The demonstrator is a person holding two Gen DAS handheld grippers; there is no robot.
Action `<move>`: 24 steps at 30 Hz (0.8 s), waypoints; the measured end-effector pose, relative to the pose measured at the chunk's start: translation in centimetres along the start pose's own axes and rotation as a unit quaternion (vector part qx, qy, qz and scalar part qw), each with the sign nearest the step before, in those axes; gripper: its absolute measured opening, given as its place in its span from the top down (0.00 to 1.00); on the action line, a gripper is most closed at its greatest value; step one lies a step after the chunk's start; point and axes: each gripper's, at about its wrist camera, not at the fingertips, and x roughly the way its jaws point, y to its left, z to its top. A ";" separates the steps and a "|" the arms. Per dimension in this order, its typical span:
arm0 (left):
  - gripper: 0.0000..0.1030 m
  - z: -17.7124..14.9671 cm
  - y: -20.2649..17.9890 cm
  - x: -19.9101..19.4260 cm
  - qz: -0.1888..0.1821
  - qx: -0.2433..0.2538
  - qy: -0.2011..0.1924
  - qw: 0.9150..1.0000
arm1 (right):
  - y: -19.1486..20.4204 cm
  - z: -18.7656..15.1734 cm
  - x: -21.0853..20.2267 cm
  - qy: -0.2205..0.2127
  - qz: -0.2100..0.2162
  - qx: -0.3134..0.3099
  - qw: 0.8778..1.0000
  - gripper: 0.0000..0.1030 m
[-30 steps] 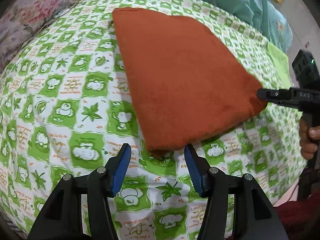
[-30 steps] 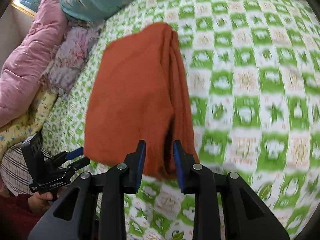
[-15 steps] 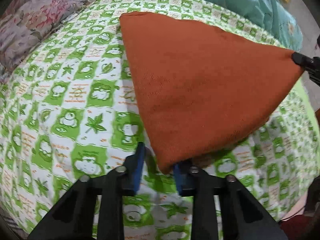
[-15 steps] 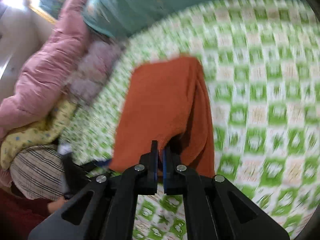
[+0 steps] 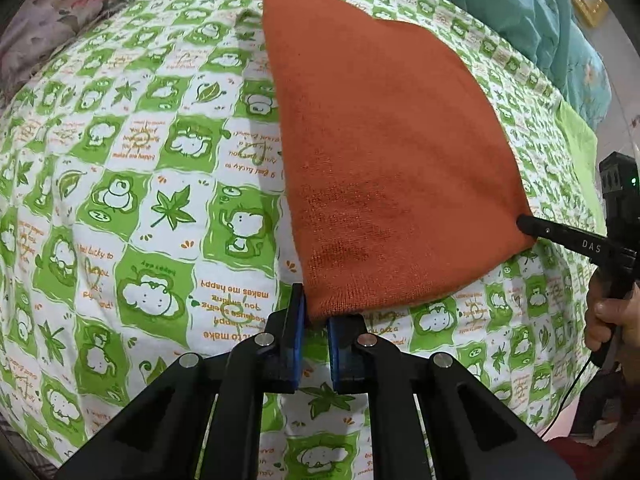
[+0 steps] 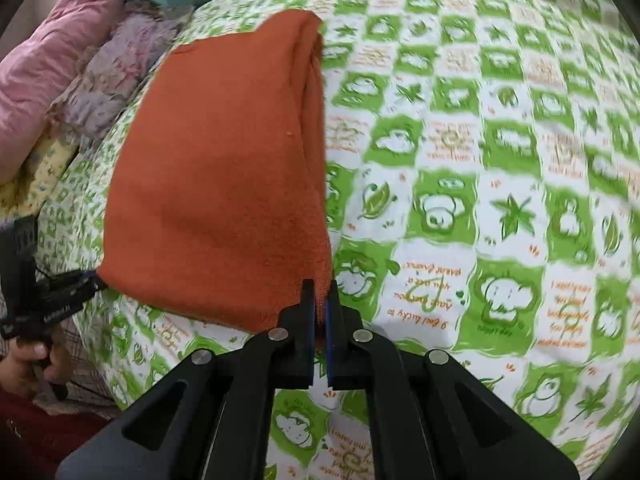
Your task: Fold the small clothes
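A second ago the left gripper stood wide open just short of the orange garment; now its blue-padded fingers are drawn in on the garment's near corner, pinching the knit between them at lower centre of the left wrist view. The right gripper, which had its fingers spread around the other near corner a second ago and had already pinched in half a second back, remains clamped on that corner, the cloth squeezed into the thin slit between its pads. Half a second ago the corner at the right of the left view was hauled up and outward, stretching the garment into a taut triangle; now that corner sits lower, at the middle right of the frame, and the piece reads as a rounded four-sided shape again. The garment is a folded rust-orange knit, lying across the green-and-white printed bedsheet from the upper centre down to the lower centre of each view, its near edge held by the two tools. In the right wrist view its right side shows several stacked layers with a dark crease between them; whether the near edge is lifted clear of the sheet or merely resting on it is hard to tell through the fisheye.
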 end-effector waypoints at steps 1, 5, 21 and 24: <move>0.92 0.0 0.1 0.1 -0.003 -0.006 0.002 1.000 | 0.0 0.1 0.2 0.002 -0.002 0.001 1.000 0.96; 0.90 0.5 0.9 0.5 -0.021 -0.029 0.008 0.999 | 0.0 0.2 1.0 0.009 -0.007 0.015 1.000 0.96; 0.83 1.5 1.1 -6.6 -0.069 0.020 -0.037 0.997 | -0.2 4.5 -5.0 -0.060 0.031 0.071 0.995 0.75; 0.81 3.5 0.6 -5.7 -0.078 0.014 -0.040 0.996 | 1.1 6.7 -3.3 -0.062 0.044 0.064 0.995 0.66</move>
